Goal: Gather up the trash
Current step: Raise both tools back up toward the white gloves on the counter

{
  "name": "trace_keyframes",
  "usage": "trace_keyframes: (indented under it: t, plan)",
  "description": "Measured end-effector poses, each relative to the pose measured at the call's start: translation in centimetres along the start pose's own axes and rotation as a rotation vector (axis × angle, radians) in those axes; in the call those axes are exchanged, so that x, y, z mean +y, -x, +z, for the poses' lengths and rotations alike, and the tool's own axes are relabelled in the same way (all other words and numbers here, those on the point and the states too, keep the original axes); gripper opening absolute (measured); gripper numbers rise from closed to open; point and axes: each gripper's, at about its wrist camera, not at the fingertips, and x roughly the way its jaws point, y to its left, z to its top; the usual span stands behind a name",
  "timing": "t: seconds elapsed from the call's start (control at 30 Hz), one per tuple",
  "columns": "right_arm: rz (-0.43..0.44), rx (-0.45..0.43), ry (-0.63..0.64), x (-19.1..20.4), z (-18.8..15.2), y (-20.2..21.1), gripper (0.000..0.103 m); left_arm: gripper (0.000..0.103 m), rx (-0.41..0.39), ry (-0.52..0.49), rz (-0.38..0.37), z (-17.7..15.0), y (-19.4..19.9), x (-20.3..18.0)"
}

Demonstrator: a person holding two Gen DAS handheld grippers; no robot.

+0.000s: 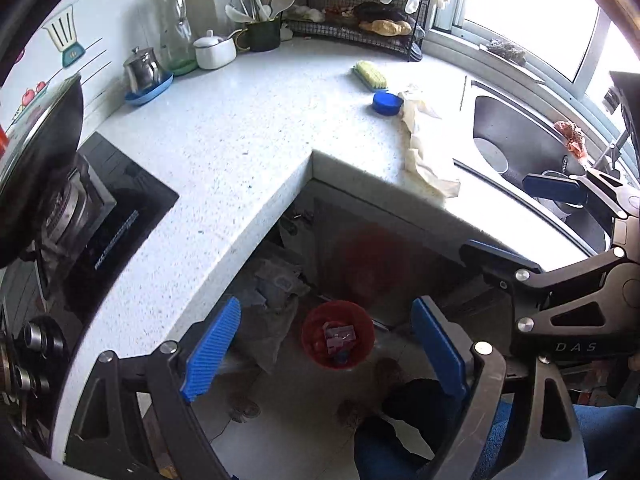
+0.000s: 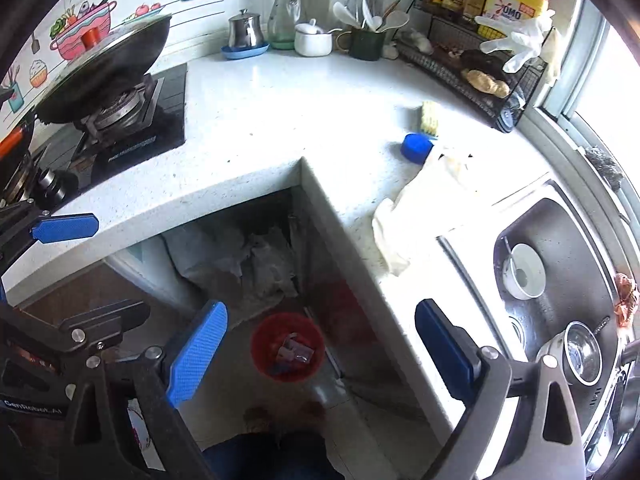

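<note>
A small red bin [image 1: 338, 334] stands on the floor below the counter corner, with pink and purple wrappers inside; the right wrist view shows the bin [image 2: 287, 346] too. My left gripper [image 1: 326, 320] hangs high above it, open, with nothing between its blue pads. Beside it, my right gripper [image 2: 320, 312] is also open and empty. Each wrist view catches the other one: the right gripper [image 1: 498, 214] and the left gripper [image 2: 116, 268]. On the white countertop [image 1: 224, 128] lie a crumpled cream cloth or glove [image 1: 424, 152] [image 2: 416, 208] and a blue lid [image 1: 387, 103] [image 2: 417, 148].
A wok [image 2: 104, 68] sits on the stove at left. The steel sink [image 2: 568, 248] at right holds a white bowl [image 2: 526, 270]. A yellow brush [image 1: 370, 74], a utensil cup [image 2: 366, 42], jars and a wire rack [image 2: 472, 72] line the back. Grey bags [image 2: 248, 256] fill the space under the counter.
</note>
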Motion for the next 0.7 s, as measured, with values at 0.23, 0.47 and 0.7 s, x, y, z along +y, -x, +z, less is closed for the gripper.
trace_keyframes:
  t: [0.23,0.47,0.7]
  plan:
    - [-0.045,0.009,-0.132,-3.9,1.6,0.6,0.094,0.086,-0.018,-0.066,-0.045,5.3,-0.3,-2.6]
    - [-0.097,0.007,-0.218,-8.5,2.9,0.6,0.094,0.086,0.000,-0.145,-0.079,10.3,-3.0,-5.6]
    - [-0.133,0.033,-0.296,-13.3,4.1,-0.6,0.095,0.086,0.033,-0.204,-0.115,15.1,-7.0,-8.9]
